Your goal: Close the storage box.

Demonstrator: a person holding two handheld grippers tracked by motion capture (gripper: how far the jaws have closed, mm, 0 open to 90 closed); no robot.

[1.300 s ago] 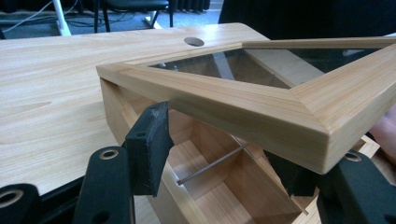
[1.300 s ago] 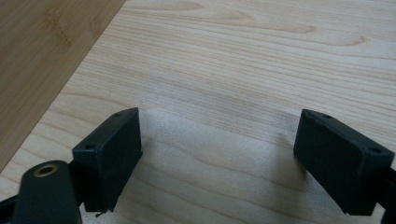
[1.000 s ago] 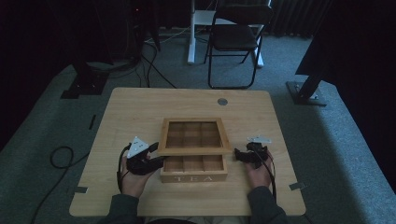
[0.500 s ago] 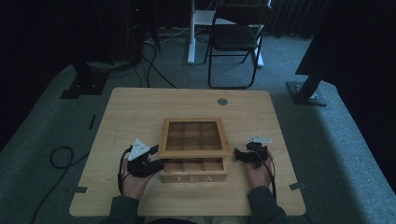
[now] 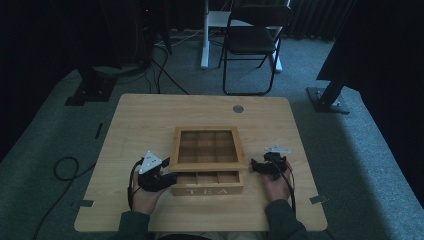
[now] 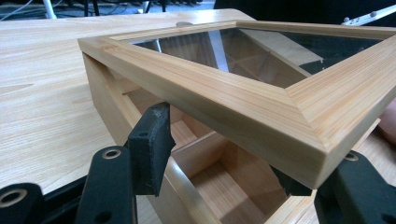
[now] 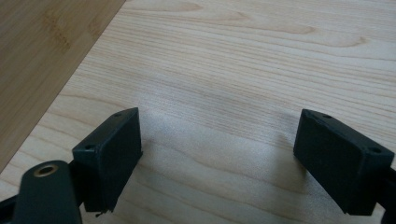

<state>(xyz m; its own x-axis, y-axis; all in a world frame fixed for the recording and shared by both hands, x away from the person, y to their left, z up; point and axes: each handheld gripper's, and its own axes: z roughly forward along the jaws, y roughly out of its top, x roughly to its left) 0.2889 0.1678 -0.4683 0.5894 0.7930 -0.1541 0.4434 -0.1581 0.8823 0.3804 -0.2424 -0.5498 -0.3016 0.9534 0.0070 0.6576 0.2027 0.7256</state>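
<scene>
the wooden tea box (image 5: 207,175) sat near the middle of the table (image 5: 150,115), toward the near edge, its glass-paned lid (image 5: 207,147) raised and resting over the far part of the box. the left gripper (image 5: 159,181) lay at the box's left near corner; in the left gripper view its jaws straddled the lid's corner (image 6: 299,140), though whether the pads pressed on it could not be told. the right gripper (image 5: 261,167) rested on the table just right of the box, jaws spread wide over bare wood.

Left tongs (image 5: 167,178) touch the wooden tea box (image 5: 207,159); right tongs (image 5: 256,166) just beside it
</scene>
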